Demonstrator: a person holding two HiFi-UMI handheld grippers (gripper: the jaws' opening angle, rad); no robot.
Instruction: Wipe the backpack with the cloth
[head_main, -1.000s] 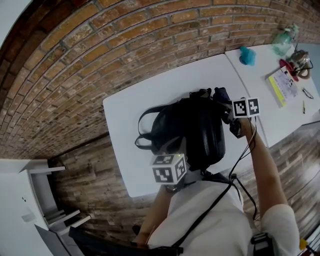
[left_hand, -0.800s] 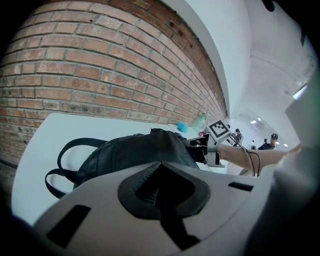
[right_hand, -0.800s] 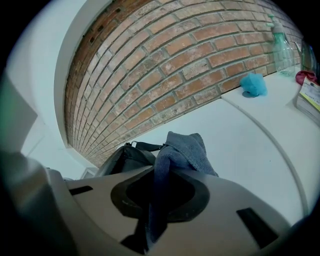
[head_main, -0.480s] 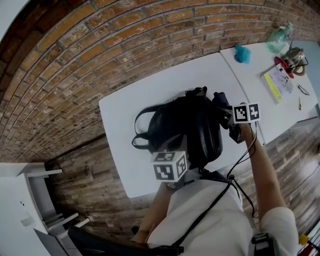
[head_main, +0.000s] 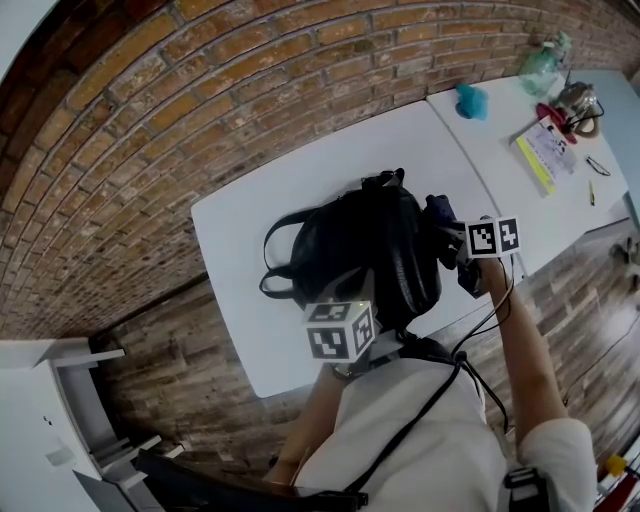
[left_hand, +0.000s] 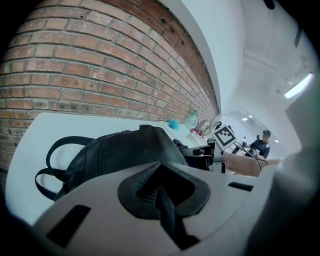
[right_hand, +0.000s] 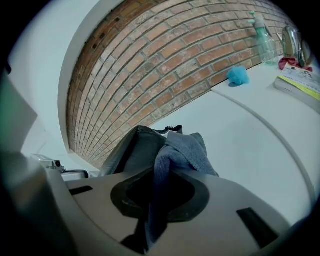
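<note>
**Black backpack on white bench; cloth in R tongs**

- Black backpack (head_main: 370, 250): lies mid white bench (head_main: 240, 220), carry straps (head_main: 280, 265) looping off its left end in head view.
- Grey-blue cloth (right_hand: 182, 147): one fold pinched in right tongs (right_hand: 152, 200), jaws closed on it. The rest is bunched against the backpack's right edge.
- Left tongs (left_hand: 160, 195): jaws together, nothing btwn them. Held at the backpack's near side.
- Second bench (head_main: 510, 190), adjoining at right: teal fluffy item (head_main: 470, 100), spray bottle (head_main: 540, 65), metal kettle (head_main: 578, 100), booklet (head_main: 545, 150).
- Brick wall (head_main: 200, 100) runs along the benches' far side.
</note>
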